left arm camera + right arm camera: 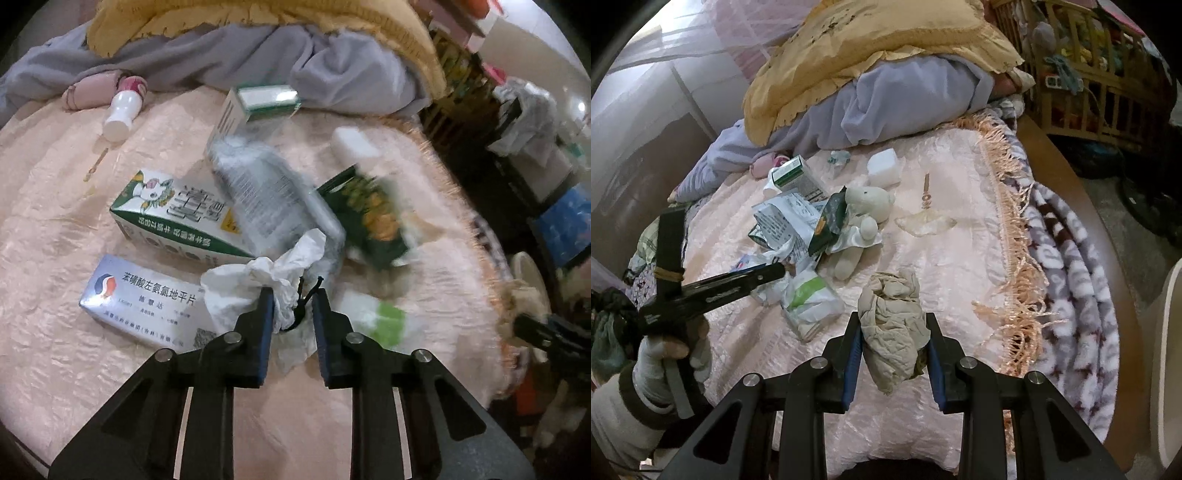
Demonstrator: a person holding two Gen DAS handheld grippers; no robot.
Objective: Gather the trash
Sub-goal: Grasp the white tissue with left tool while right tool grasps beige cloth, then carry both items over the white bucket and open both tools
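Note:
In the left wrist view my left gripper point(293, 304) stands nearly closed on a crumpled white tissue point(255, 280), with a black hair tie point(304, 299) caught between the pads too. The right wrist view shows that gripper's tip point(779, 271) at the trash pile. My right gripper point(892, 332) is shut on a wad of beige cloth point(890, 317), held above the pink bedspread point(945, 280). Lying around the tissue are a green-and-white milk carton point(173, 214), a blue-white medicine box point(140, 299), a clear plastic pack point(273, 195), a green snack packet point(373, 218) and a white-green wrapper point(376, 317).
A white bottle point(122, 110) and a small green box point(266, 101) lie further back. A plush toy point(864, 210), a white block point(884, 168) and a clear fan-shaped piece point(925, 221) rest on the bed. A yellow pillow point(871, 48) tops grey bedding. The fringed bed edge point(1015, 236) runs along the right.

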